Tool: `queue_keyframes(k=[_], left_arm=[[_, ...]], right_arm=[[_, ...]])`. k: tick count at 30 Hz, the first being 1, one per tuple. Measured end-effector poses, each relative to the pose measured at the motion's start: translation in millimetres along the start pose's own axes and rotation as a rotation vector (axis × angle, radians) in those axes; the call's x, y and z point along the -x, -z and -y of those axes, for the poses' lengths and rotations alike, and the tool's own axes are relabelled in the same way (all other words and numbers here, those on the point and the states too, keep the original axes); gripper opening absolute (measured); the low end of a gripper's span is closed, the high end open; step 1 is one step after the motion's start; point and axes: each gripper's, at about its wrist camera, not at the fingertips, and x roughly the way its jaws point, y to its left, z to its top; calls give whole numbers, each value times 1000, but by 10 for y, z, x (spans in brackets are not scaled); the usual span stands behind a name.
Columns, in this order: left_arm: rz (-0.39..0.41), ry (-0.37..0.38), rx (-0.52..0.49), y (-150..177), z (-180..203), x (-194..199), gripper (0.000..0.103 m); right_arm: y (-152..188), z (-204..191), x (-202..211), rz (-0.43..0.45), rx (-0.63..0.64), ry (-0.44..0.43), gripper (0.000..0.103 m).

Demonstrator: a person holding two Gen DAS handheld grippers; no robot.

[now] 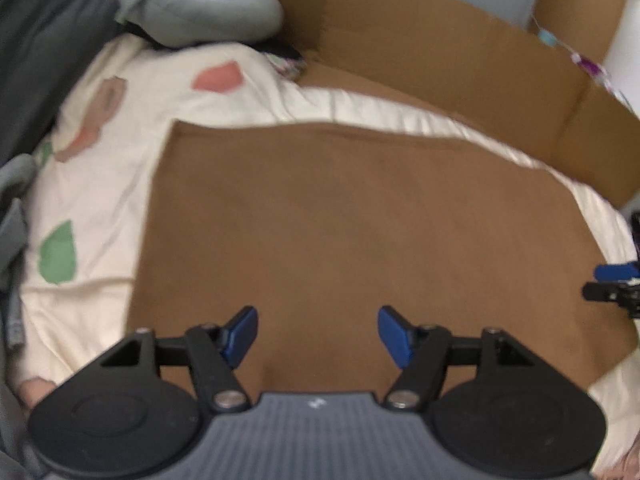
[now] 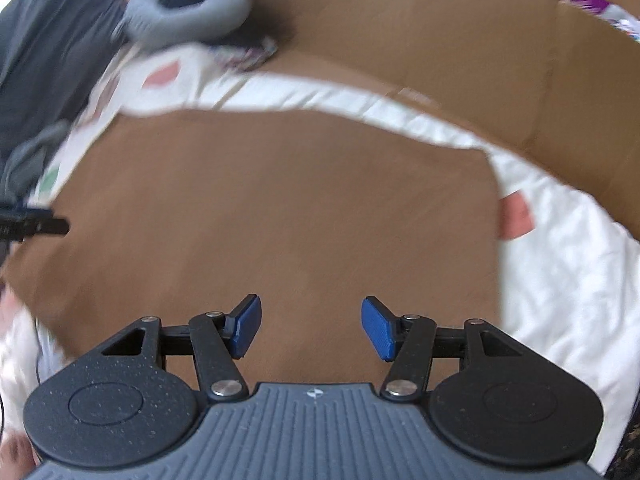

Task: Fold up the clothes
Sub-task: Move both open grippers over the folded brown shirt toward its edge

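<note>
Brown cloth (image 1: 360, 220), flat and smooth, spread on the cream patterned bedspread (image 1: 100, 128). Beyond the cloth, a grey garment (image 1: 200, 8) heaped by a cardboard wall (image 1: 460, 60). Left gripper (image 1: 318, 336) and right gripper (image 2: 311, 326) over the cloth's near edge, jaws apart, empty. Everything blurred.

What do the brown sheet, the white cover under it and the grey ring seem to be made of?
Brown sheet: likely matte cardboard; flat, stiff, straight-cut edges, though blur leaves it open. White cover: soft woven fabric, slightly shiny, wrinkled. Grey ring: padded knit or fleece, matte and rounded.
</note>
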Motion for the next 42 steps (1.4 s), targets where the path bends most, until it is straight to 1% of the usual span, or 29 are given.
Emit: queue_keyframes(k=[4, 6, 8, 13, 18, 20, 23, 24, 25, 27, 30, 31, 32, 33, 36, 38, 40, 42], left_arm=[[-38, -4, -40, 147, 71, -93, 69], [-60, -15, -54, 223, 63, -135, 69], [-74, -27, -54, 289, 16, -158, 69], [-87, -64, -31, 438, -149, -124, 69], [-83, -93, -45, 562, -313, -21, 70], [-84, -103, -46, 608, -389, 10, 70], [-94, -142, -62, 655, -461, 44, 69], [-98, -152, -53, 658, -487, 58, 69], [-100, -164, -48, 616, -492, 55, 69], [-96, -188, -35, 594, -537, 92, 64], [-67, -199, 4, 570, -575, 187, 57], [-55, -188, 13, 550, -558, 209, 57], [-44, -176, 22, 529, -541, 231, 57], [-33, -162, 29, 511, -514, 254, 55], [-24, -79, 24, 505, -313, 269, 49], [-27, -23, 1, 519, -152, 250, 47], [-37, 19, -48, 560, 46, 198, 45], [-62, 41, -96, 622, 227, 110, 31]], right_arm=[[164, -149, -156, -57, 75, 13, 62], [240, -145, -204, -76, 97, 35, 61], [303, -91, -191, -76, 107, 56, 61], [407, 57, -73, -76, 83, 58, 62], [475, 231, -6, -90, 42, 106, 60], [502, 301, 21, -96, 26, 126, 57], [543, 406, 61, -104, 1, 155, 53], [557, 441, 74, -107, -7, 165, 51], [563, 461, 92, -107, -12, 173, 46], [539, 423, 154, -96, -10, 180, 40], [502, 365, 247, -80, -7, 190, 40], [486, 336, 278, -72, -6, 185, 40], [462, 283, 301, -61, -5, 160, 40], [444, 227, 307, -57, 0, 140, 40], [412, 50, 286, -50, 12, 77, 40], [412, -67, 243, -55, 15, 39, 40], [418, -180, 198, -62, 22, 8, 40], [420, -289, 129, -74, 31, -26, 40]])
